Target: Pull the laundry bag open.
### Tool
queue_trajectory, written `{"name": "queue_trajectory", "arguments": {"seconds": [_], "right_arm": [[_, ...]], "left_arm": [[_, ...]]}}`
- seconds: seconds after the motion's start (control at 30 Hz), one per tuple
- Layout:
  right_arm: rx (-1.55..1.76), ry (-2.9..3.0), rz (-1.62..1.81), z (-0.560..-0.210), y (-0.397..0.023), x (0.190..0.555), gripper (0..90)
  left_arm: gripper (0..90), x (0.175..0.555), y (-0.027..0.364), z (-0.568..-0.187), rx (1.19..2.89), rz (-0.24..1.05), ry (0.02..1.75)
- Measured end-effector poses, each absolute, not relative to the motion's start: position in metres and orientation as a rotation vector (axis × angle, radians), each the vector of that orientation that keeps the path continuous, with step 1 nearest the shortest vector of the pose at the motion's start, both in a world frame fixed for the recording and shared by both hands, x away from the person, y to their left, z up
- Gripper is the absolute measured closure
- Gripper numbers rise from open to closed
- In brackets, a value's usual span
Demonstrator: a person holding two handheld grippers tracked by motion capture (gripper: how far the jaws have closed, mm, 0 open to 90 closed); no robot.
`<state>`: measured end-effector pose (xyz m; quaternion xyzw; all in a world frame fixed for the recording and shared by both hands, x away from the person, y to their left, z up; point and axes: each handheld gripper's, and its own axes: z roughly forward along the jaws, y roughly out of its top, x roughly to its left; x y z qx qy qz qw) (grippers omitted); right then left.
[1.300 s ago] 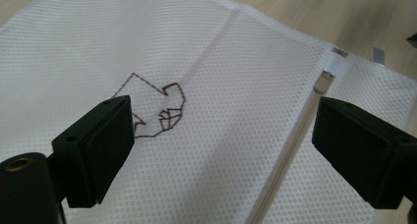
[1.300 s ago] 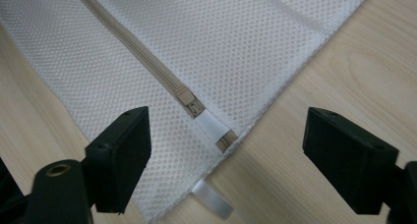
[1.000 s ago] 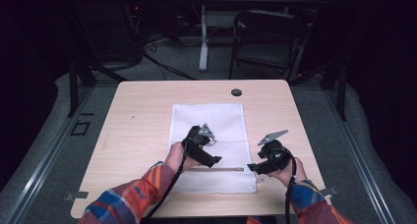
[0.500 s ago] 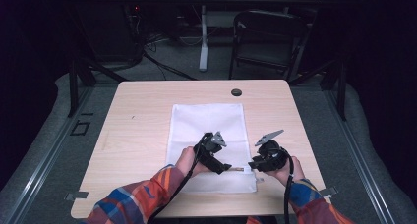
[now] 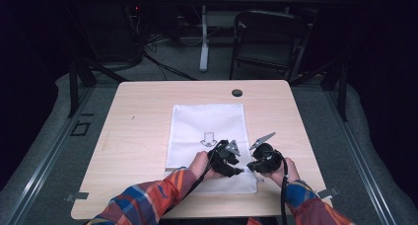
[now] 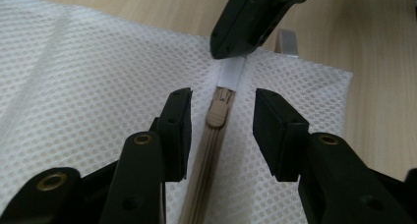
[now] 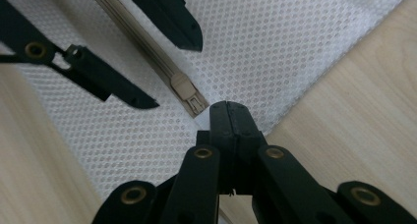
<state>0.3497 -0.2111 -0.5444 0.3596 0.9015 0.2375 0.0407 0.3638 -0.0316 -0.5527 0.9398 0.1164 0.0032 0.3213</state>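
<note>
jaws of left gripper (image 6: pixel 221 130) closing astride zipper pull (image 6: pixel 218 108), untouched; right gripper (image 7: pixel 228 111) clamps bag edge (image 7: pixel 206 98).

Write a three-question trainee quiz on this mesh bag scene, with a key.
1. True or false: the left gripper has its pads pressed on the zipper pull.
2. The right gripper is: A) wide open B) shut at the zipper's end on the mesh bag C) lifted off the table.
3. What is printed on the bag?

Key: 1 false, the jaws stand either side of it, apart. 2 B. 3 A downward arrow.
</note>
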Motion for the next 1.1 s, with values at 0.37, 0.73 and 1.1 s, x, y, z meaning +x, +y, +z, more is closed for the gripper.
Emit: {"name": "queue_trajectory", "arguments": {"seconds": [0.37, 0.73, 1.1], "right_arm": [[1.121, 2.746, 0.765, -0.557, -0.208, 0.348, 90.0], [1.138, 2.746, 0.753, -0.556, -0.207, 0.348, 90.0], [1.113, 2.76, 0.705, -0.554, -0.206, 0.348, 90.0]], "left_arm": [[81.3, 0.364, -0.042, -0.564, 2.508, -0.012, 0.292], [82.0, 0.365, -0.037, -0.56, 2.506, -0.022, 0.306], [82.0, 0.366, -0.024, -0.559, 2.491, -0.043, 0.336]]}}
